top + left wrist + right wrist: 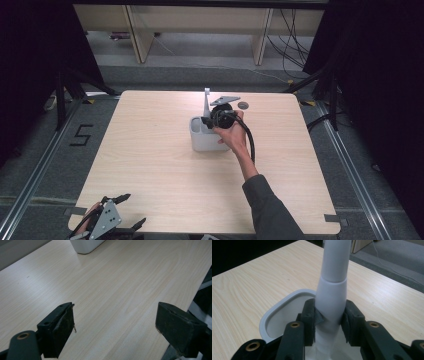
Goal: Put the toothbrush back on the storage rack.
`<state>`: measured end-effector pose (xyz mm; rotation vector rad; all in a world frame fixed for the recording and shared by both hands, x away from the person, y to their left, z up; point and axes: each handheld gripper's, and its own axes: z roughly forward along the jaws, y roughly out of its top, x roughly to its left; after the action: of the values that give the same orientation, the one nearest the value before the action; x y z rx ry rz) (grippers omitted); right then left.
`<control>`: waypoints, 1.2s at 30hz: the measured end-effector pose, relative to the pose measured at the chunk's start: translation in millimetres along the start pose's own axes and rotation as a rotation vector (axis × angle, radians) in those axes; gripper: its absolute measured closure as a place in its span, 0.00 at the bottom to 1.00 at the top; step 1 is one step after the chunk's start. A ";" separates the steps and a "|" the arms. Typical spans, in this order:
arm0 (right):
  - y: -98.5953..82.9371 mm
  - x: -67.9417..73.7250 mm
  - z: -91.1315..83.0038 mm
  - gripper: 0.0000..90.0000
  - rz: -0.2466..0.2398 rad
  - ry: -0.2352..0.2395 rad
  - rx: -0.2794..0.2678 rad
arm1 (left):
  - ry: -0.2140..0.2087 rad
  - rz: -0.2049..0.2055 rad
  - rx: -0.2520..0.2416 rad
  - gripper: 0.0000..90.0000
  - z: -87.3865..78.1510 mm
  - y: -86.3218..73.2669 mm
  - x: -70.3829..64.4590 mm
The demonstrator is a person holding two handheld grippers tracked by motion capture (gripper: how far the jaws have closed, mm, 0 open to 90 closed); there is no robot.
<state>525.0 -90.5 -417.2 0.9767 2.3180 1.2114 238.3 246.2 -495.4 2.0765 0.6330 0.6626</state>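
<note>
Over the white holder (202,136), the right gripper (329,322) squeezes a white stick (333,290), not yet let go. Far from the holder, the left gripper (115,327) waits open.

A small dark round disc (243,105) lies on the light wooden tabletop (150,150) near its far edge, right of centre. Beyond that edge, pale wooden furniture legs (137,35) stand on grey floor, with black cables (292,37) trailing at the far right.
</note>
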 end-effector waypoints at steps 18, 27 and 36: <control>-5.4 -1.9 1.8 0.68 0.026 0.016 -0.005 | 0.003 -0.002 -0.008 0.17 0.4 -0.5 -0.6; -6.0 -1.3 -0.5 0.49 0.057 0.004 -0.014 | 0.001 -0.011 -0.013 0.17 0.9 -0.7 -1.4; -5.1 -2.2 -13.6 0.40 0.065 0.003 -0.041 | 0.006 -0.015 -0.013 0.16 1.4 -1.2 -1.4</control>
<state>516.6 -102.0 -413.5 1.0445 2.2707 1.2816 238.0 245.1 -497.4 2.0566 0.6457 0.6632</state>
